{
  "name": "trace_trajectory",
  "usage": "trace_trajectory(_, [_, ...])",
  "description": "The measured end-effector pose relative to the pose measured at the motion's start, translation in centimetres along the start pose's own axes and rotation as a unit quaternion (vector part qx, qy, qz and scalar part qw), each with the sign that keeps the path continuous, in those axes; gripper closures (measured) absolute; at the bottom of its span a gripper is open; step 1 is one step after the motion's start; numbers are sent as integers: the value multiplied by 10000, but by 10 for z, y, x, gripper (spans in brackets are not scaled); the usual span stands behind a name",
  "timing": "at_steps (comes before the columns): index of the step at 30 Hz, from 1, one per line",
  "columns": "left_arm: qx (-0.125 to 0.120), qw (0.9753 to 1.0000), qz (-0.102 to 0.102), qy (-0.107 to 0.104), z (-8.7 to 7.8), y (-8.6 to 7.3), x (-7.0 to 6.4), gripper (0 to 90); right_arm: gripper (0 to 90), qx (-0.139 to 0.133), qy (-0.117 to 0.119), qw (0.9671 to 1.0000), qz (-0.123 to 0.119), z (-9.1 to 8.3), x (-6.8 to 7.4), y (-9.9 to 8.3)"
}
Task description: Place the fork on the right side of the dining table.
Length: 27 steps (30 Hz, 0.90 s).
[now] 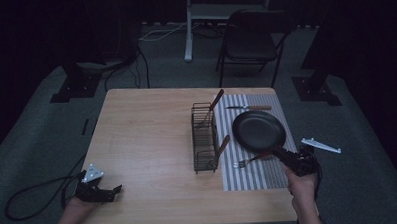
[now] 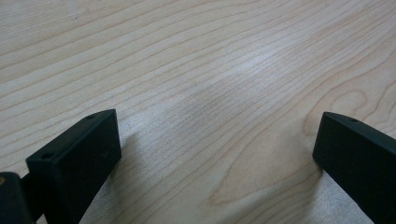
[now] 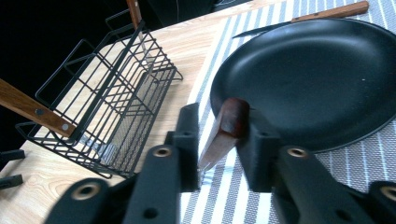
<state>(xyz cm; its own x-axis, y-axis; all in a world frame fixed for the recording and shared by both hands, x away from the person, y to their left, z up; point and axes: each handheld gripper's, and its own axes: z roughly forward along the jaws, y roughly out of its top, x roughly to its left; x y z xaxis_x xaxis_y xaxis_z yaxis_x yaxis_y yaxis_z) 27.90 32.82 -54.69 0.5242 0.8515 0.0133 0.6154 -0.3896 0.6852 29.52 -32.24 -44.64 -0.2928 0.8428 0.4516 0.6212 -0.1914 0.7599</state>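
Note:
A fork (image 1: 244, 162) with a wooden handle (image 3: 228, 127) lies at the front of the striped placemat (image 1: 254, 177), just below a black plate (image 1: 258, 131). My right gripper (image 1: 280, 154) comes in from the right and is shut on the end of that handle, which sits between the jaws of the right gripper (image 3: 223, 135). A knife (image 1: 249, 108) lies beyond the plate. My left gripper (image 1: 114, 191) rests at the table's front left corner. In its own view the left gripper (image 2: 215, 154) is open over bare wood.
A black wire basket (image 1: 204, 142) stands left of the placemat and holds two wooden-handled utensils (image 1: 216, 99) (image 1: 222, 144). The basket (image 3: 107, 93) is close on the left in the right gripper view. A folding chair (image 1: 249, 42) stands behind the table. A cable (image 1: 34, 195) trails on the floor at left.

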Motion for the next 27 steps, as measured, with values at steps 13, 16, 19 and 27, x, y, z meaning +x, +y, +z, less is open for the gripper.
trace_trajectory(13, [-1, 10000, 0, 0, 0, 0, 0, 9, 642, 279, -247, 9991, 215, -1, -22, -9])
trace_trajectory(16, [0, 10000, 1, 0, 0, 0, 0, 9, 642, 339, -294, 9987, 248, -1, -26, -11])
trace_trajectory(19, [0, 10000, 1, 0, 0, 0, 0, 9, 636, 369, -318, 9984, 292, -1, -30, -12])
trace_trajectory(27, [1, 10000, -1, 0, 0, 0, 0, 9, 615, 440, -398, 9972, 448, 3, -41, -19])
